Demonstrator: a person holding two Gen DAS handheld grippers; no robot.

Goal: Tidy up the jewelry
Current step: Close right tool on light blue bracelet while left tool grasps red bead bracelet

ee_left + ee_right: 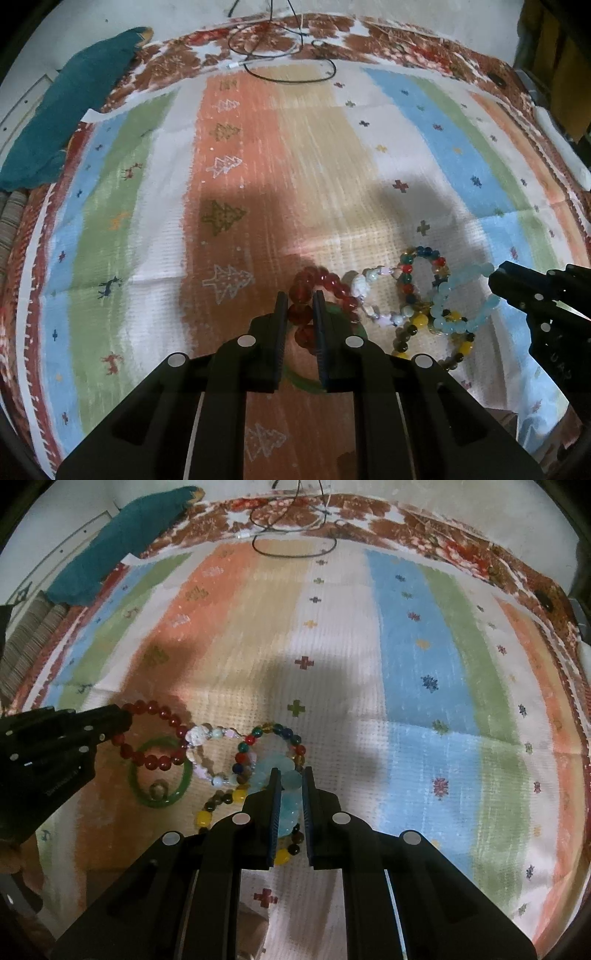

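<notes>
A red bead bracelet (321, 291) sits pinched between the narrowed jaws of the left gripper (300, 299), its loop trailing onto the striped cloth (147, 192) near the cloth's near edge; beside it, a pale blue bead bracelet (288, 794) is pinched the same way in the right gripper (289, 775). Between the two lie a white and pink bead bracelet (207, 746) and a multicoloured bead bracelet (273, 738), touching one another in a chain, with a yellow and brown bead bracelet (218, 808) partly under the pale blue one. Both grippers point steeply down at the cloth and stand side by side, the cluster of jewellery between them. The right wrist view shows the left gripper from the side, its tips on the red loop, and reveals a green bangle (162, 771) lying flat under that loop with a small brownish item, too unclear to name, inside it; in the left wrist view only a sliver of the bangle shows behind the jaws. The left wrist view shows the right gripper's tip against the pale blue beads. At the far edge of the cloth lie a black cable (288, 62) and, towards the far left corner, a teal fabric (74, 103).
</notes>
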